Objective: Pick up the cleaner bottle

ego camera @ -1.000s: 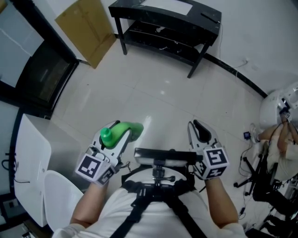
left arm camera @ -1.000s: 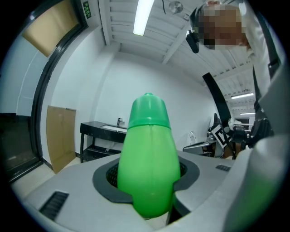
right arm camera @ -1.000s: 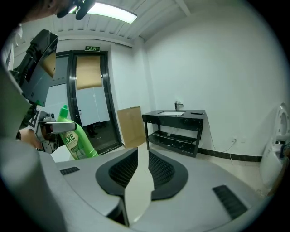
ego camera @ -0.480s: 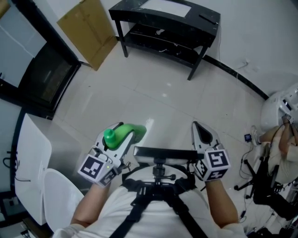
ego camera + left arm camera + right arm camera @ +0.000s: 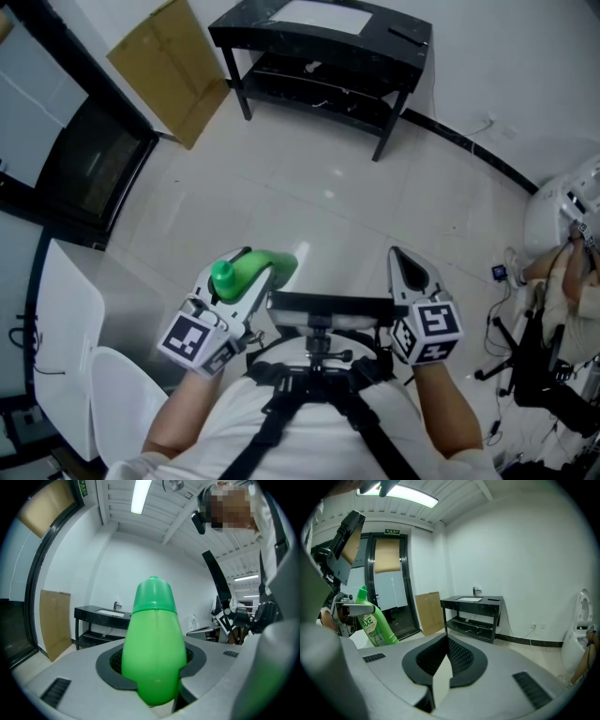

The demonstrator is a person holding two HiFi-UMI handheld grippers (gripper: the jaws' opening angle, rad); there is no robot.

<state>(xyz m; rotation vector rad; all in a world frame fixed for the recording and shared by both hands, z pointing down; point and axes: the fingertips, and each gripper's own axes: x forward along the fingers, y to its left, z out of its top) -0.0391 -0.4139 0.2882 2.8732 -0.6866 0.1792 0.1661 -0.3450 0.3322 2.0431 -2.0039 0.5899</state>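
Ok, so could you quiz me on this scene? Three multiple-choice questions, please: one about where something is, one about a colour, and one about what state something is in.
1. Where is the cleaner bottle?
A) between the jaws of the left hand-held gripper
B) inside a red bucket
C) on a trolley

2. What colour is that bottle?
A) blue
B) green
C) white

3. How do the jaws of the right hand-held gripper stand?
A) shut, holding nothing
B) wide apart
C) clamped on a cloth

Answers:
1 A: the left gripper view shows the jaws closed on the bottle's sides.
2 B: it is green in every view.
3 A: the right gripper view shows the jaws meeting with nothing between them.
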